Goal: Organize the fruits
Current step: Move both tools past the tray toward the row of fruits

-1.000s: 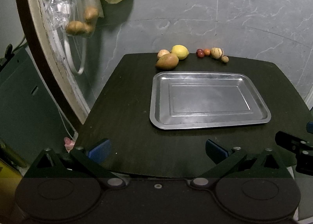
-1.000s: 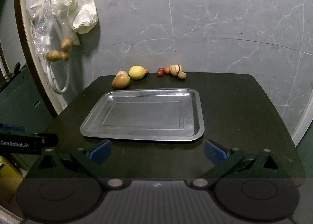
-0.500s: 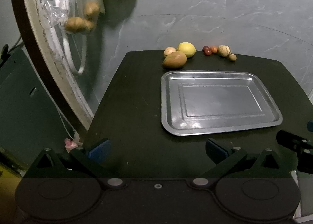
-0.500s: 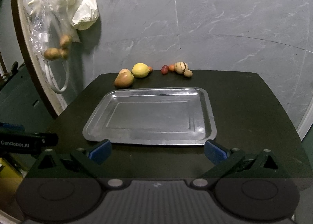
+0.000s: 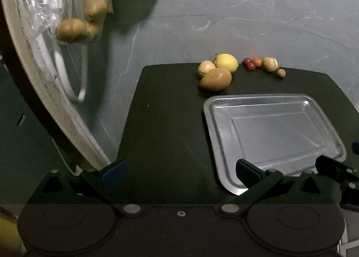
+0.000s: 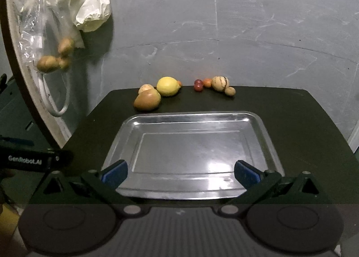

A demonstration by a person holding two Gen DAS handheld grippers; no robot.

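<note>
An orange fruit (image 6: 179, 83) peeks half-hidden behind the lemon (image 6: 168, 86) at 12 o'clock beyond the empty tray (image 6: 264, 131); "GenRobot.AI" marks the left gripper (image 5: 180, 170); both it and the right gripper (image 6: 180, 170) gape apart, holding nothing.

Tray (image 6: 258, 122): bare metal, smooth, glossy with glare patches. Desk (image 6: 280, 104): dark, matt. Wall (image 6: 246, 21): grey stone-look, veined, dull sheen. Bag (image 6: 29, 28): clear crinkled plastic. Lemon (image 6: 168, 86): smooth yellow skin. Gripper pads (image 6: 114, 170): blue, matt.
</note>
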